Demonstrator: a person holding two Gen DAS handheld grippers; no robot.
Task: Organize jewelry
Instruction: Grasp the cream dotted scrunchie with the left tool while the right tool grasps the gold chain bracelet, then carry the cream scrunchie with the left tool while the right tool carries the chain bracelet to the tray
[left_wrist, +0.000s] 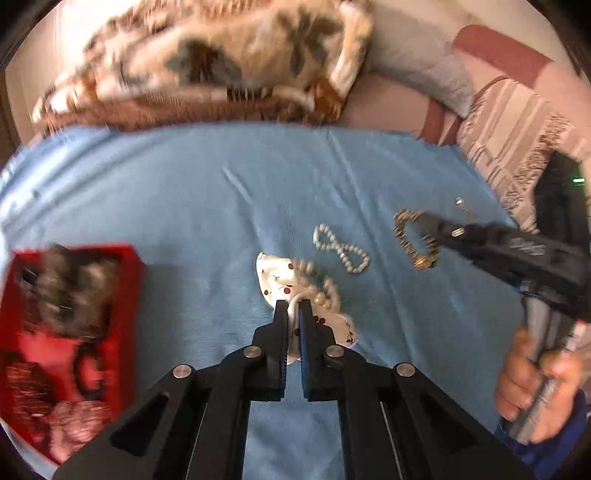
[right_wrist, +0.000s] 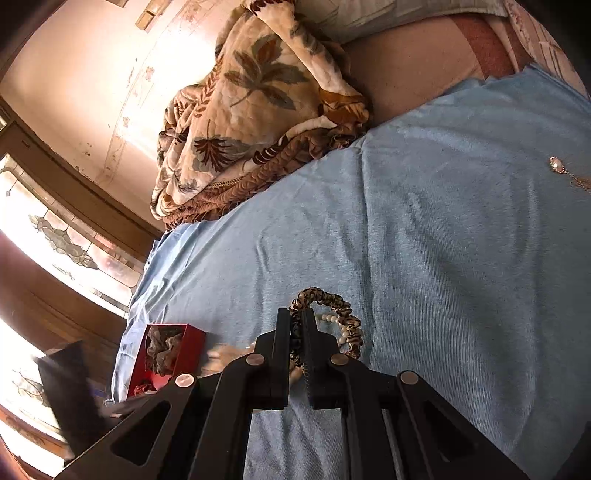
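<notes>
My left gripper (left_wrist: 293, 303) is shut on a white scrunchie with red dots (left_wrist: 275, 278); a strand of pale beads (left_wrist: 325, 291) lies against it on the blue cloth (left_wrist: 184, 206). A pearl bracelet (left_wrist: 341, 253) lies in a figure eight just right of it. Further right, my right gripper (left_wrist: 426, 225) is shut on a leopard-print scrunchie (left_wrist: 400, 230). In the right wrist view that gripper (right_wrist: 295, 317) pinches the leopard-print scrunchie (right_wrist: 332, 301), with the pearl bracelet (right_wrist: 334, 319) behind it. A red box (left_wrist: 125, 266) at the left holds several hair ties.
A leaf-patterned blanket (right_wrist: 251, 122) is bunched along the far edge of the blue cloth (right_wrist: 443, 240). A small pendant on a chain (right_wrist: 556, 164) lies at the right. The red box (right_wrist: 192, 339) stands near the cloth's left edge. A person's hand (left_wrist: 535, 387) grips the right tool's handle.
</notes>
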